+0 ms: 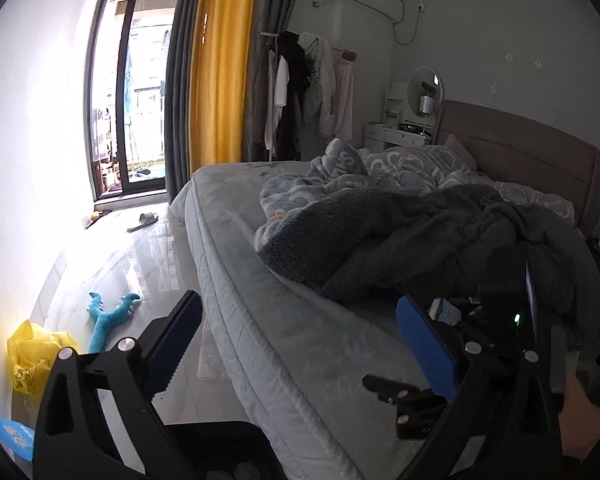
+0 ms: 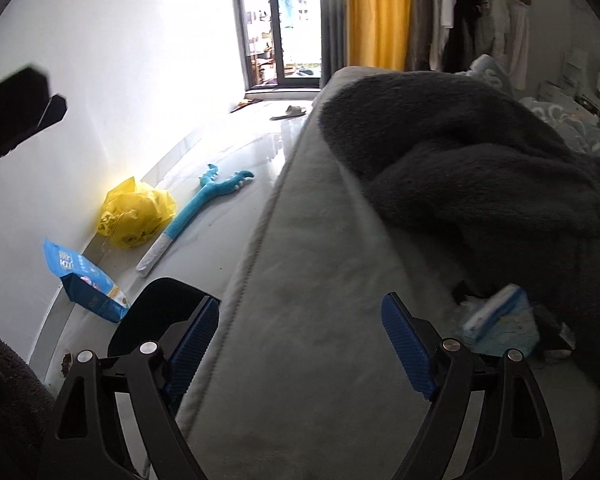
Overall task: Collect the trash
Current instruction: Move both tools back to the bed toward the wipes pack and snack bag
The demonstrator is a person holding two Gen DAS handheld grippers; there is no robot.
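Both grippers, left and right, hang over the bed edge, fingers wide and empty. A yellow bag (crumpled) and blue packet lie on the floor.

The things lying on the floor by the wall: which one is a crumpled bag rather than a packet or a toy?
The yellow plastic bag, bunched up against the white wall. The blue packet beside it is printed and flat-sided, and the blue plush toy is long with claws.
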